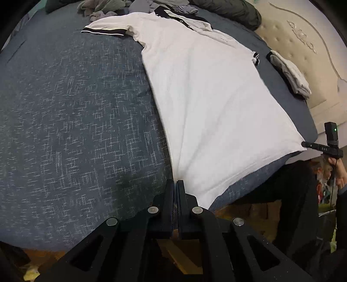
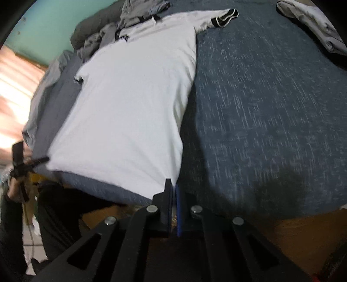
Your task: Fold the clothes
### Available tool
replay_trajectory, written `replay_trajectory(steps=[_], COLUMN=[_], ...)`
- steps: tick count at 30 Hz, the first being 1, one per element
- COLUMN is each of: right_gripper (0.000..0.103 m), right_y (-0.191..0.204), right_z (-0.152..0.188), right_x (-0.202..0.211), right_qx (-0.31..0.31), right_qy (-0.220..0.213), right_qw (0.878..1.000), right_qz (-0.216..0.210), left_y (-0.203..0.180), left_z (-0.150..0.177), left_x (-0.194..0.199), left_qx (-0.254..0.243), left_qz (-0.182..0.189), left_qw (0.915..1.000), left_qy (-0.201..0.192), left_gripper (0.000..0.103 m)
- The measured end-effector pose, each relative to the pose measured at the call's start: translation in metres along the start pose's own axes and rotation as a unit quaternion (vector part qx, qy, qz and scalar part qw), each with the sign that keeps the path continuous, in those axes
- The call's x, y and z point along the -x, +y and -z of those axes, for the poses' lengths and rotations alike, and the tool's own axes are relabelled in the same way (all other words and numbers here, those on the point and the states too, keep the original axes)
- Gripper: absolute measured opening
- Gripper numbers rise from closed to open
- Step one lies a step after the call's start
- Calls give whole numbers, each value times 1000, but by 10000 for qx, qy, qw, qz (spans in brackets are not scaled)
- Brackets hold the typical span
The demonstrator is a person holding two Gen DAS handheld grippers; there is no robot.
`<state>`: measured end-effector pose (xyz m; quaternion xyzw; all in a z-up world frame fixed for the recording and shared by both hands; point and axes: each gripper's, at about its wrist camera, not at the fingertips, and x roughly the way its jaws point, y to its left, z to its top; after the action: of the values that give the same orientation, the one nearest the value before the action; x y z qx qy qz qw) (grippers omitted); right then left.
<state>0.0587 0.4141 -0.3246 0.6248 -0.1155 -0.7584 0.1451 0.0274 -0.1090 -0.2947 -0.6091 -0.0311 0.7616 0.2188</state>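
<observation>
A white polo shirt (image 1: 201, 86) with a black collar and black-trimmed sleeves lies flat on the blue-grey bedspread (image 1: 76, 108), collar at the far end. My left gripper (image 1: 175, 183) is shut on one corner of the shirt's near hem, and creases fan out from the pinch. The right gripper (image 1: 303, 144) shows at the hem's other corner, its tips touching the cloth. In the right wrist view the shirt (image 2: 134, 97) runs away from my right gripper (image 2: 173, 184), which is shut on that hem corner. The left gripper (image 2: 46, 159) holds the far corner there.
A folded stack of pale clothes (image 1: 290, 73) (image 2: 314, 23) lies near the cream padded headboard (image 1: 303, 43). Loose grey garments (image 1: 104, 6) (image 2: 130, 15) are heaped beyond the collar. The bed's near edge and a person's dark trousers (image 1: 292, 195) lie under the hem.
</observation>
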Motion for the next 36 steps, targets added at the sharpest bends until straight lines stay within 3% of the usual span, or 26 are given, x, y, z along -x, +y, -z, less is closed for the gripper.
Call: replay_trajectory(steps=[10, 21, 24, 28, 36], right_gripper=[2, 2, 2, 2, 2], right_y=[-4, 2, 5, -10, -16], right_z=[14, -3, 1, 9, 18], right_x=[-42, 7, -4, -30, -46], right_qx=[-104, 48, 183, 48, -33], right_qy=[382, -249, -115, 186, 356], right_qw=[9990, 9990, 9984, 9989, 9990], right_qz=[198, 372, 525, 437, 286], left_y=[20, 6, 6, 20, 35], left_z=[13, 10, 13, 18, 15], left_x=[-24, -12, -16, -34, -29], left_qx=[239, -37, -112, 46, 50], left_qz=[-7, 32, -19, -54, -91], left_qw=[9994, 9999, 9997, 9991, 9990], left_qy=[246, 138, 209, 412, 435], left_gripper=[2, 2, 2, 2, 2])
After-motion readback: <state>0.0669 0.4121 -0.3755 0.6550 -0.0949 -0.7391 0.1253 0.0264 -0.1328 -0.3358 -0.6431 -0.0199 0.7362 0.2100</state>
